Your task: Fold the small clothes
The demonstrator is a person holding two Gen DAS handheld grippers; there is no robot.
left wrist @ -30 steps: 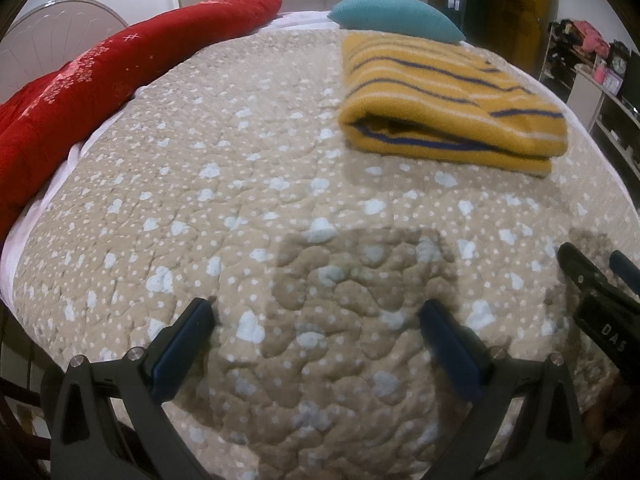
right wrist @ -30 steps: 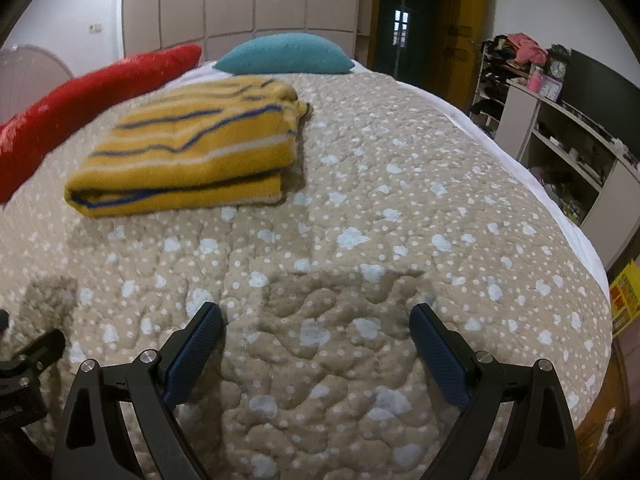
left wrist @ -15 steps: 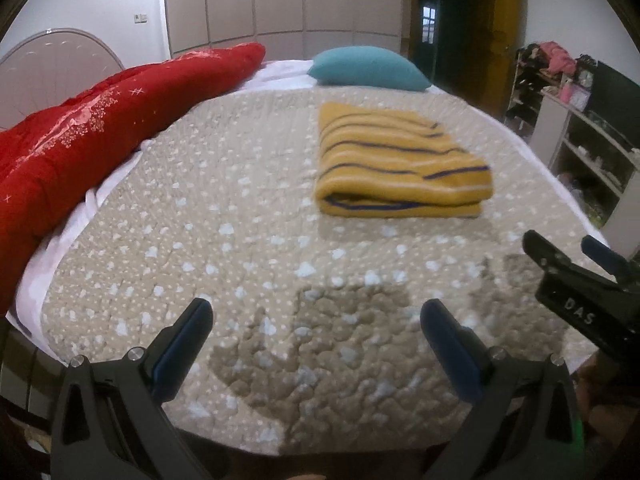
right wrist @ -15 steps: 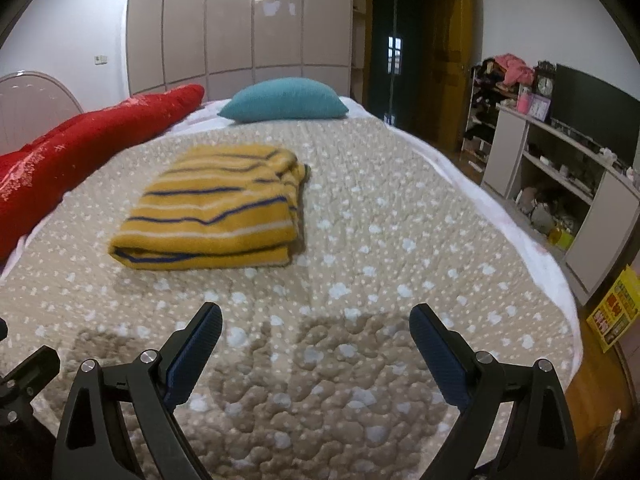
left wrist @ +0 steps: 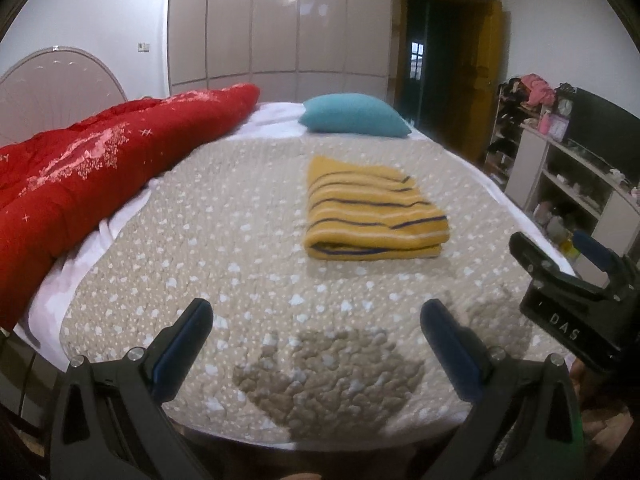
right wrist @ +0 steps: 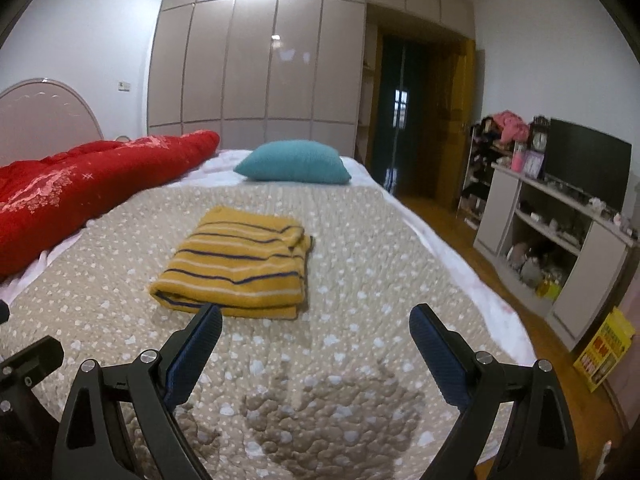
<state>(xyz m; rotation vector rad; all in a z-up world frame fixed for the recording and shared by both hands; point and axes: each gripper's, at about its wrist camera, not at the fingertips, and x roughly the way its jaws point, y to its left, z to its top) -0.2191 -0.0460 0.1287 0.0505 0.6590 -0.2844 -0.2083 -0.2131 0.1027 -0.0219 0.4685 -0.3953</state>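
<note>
Across the bed's dotted quilt (left wrist: 240,240) we see a folded yellow striped garment (left wrist: 372,216) lying flat. We hold our left gripper (left wrist: 316,336) and right gripper (right wrist: 316,340) spread wide, grasping nothing.

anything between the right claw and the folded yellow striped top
Nothing: only bare dotted quilt separates the right claw from the striped top, seen in the right wrist view.

A red quilt (left wrist: 100,168) lies along the left of the frame on the bed (left wrist: 224,240), a teal pillow (right wrist: 294,162) at top centre, shelves (right wrist: 560,240) and a screen (right wrist: 586,166) at right.
</note>
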